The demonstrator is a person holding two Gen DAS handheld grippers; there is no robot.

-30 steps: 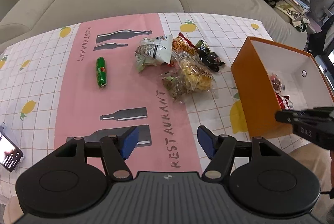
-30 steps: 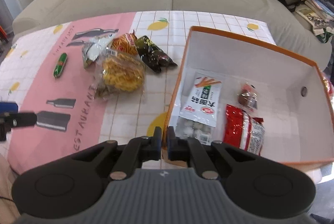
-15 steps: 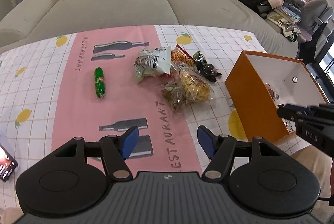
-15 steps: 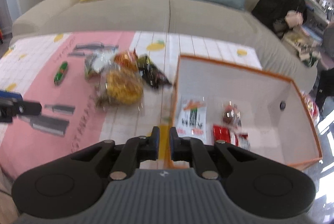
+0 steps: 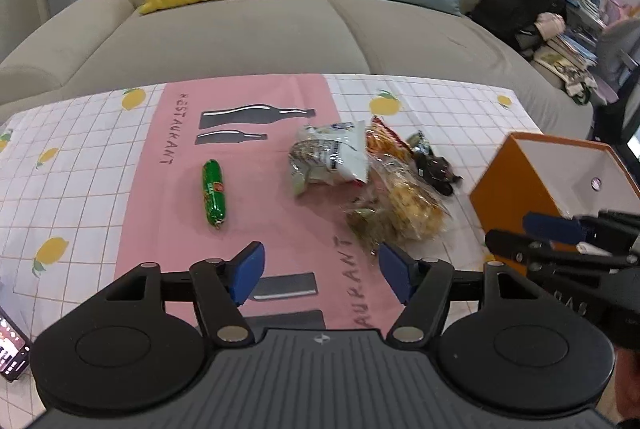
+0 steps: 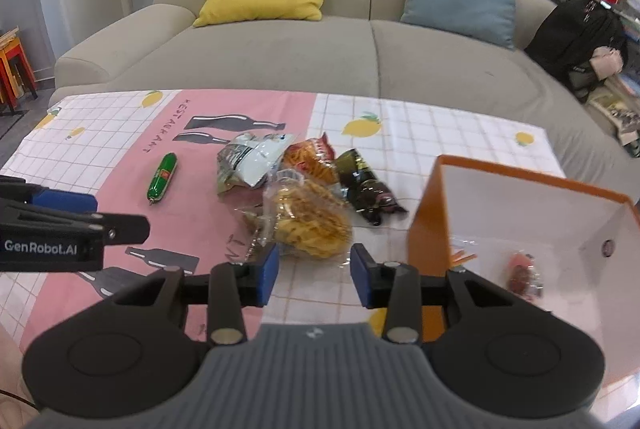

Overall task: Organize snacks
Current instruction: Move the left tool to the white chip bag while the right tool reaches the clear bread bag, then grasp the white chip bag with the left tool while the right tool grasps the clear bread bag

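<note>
A pile of snack bags lies mid-table: a white-green bag (image 5: 330, 157), a clear bag of yellow snacks (image 6: 308, 219), an orange bag (image 6: 310, 161) and a dark bag (image 6: 366, 187). A green sausage stick (image 5: 214, 193) lies apart to the left. An orange box (image 6: 430, 225) stands at the right with a few snacks (image 6: 522, 275) inside. My left gripper (image 5: 320, 279) is open and empty above the pink cloth. My right gripper (image 6: 314, 279) is open and empty just short of the yellow bag.
A phone (image 5: 12, 349) lies at the table's near left edge. A beige sofa (image 5: 280, 29) with yellow and blue cushions runs behind the table. A black backpack (image 6: 576, 33) sits at its right end.
My right gripper has opened and swung left from over the box towards the snack pile. My left gripper has stayed open while both views pulled back and tilted up.
</note>
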